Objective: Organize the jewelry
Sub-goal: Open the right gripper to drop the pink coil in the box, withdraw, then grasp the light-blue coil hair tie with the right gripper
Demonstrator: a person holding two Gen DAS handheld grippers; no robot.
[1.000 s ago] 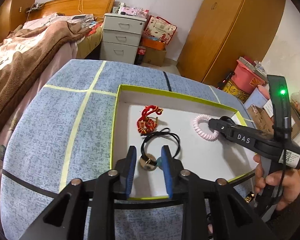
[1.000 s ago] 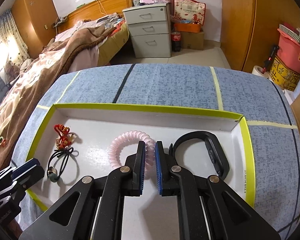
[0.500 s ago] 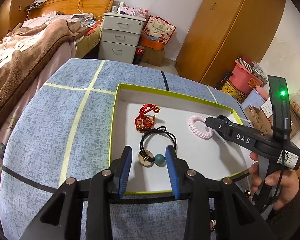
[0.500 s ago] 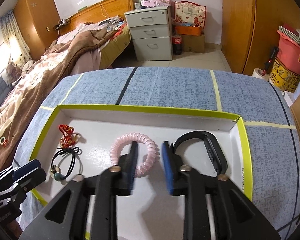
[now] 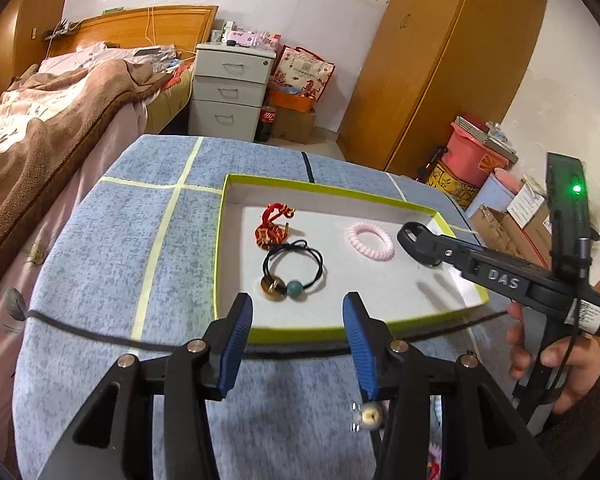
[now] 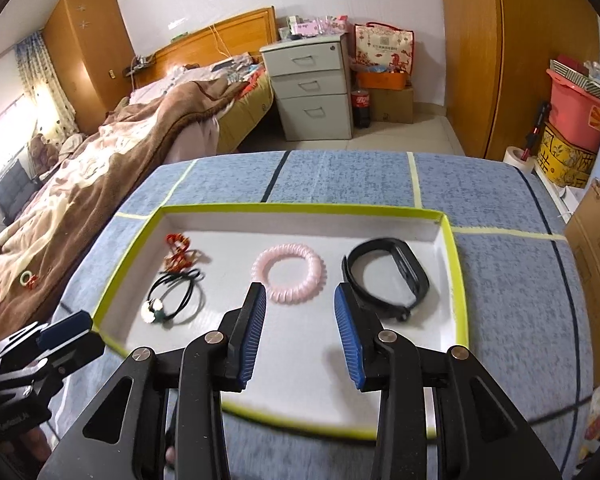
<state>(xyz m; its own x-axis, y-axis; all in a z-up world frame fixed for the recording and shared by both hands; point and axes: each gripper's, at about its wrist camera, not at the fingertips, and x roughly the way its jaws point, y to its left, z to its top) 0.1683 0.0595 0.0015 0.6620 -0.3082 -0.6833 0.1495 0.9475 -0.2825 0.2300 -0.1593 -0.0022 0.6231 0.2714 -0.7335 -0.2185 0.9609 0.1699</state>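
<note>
Left wrist view: looked down on shallow white tray with yellow-green rim, set on blue-grey patterned cloth marked with pale and dark lines. Left gripper held above tray's near edge, jaws wide and opening, nothing between the blue pads. Black hair tie with gold disc and teal bead lay in tray just beyond the jaws, free of them. Red knotted cord ornament sat just behind hair tie, possibly touching its knot. Pink spiral hair coil lay toward tray's right side, apart from both. Right gripper reached in over right rim, gripped by a hand in a dark sleeve; green light lit on its upright part. Small pale bead seen low in frame, blurred, beside right finger.

Right wrist view: right gripper hung above tray, jaws about half apart and opening, empty. Pink spiral hair coil lay just beyond the fingertips, untouched. Black wristband lay to its right, near right wall. Hair tie and red ornament at tray's left end. Left gripper showed at tray's near left corner. Bed with brown blanket, grey drawer unit, wooden wardrobe behind.
</note>
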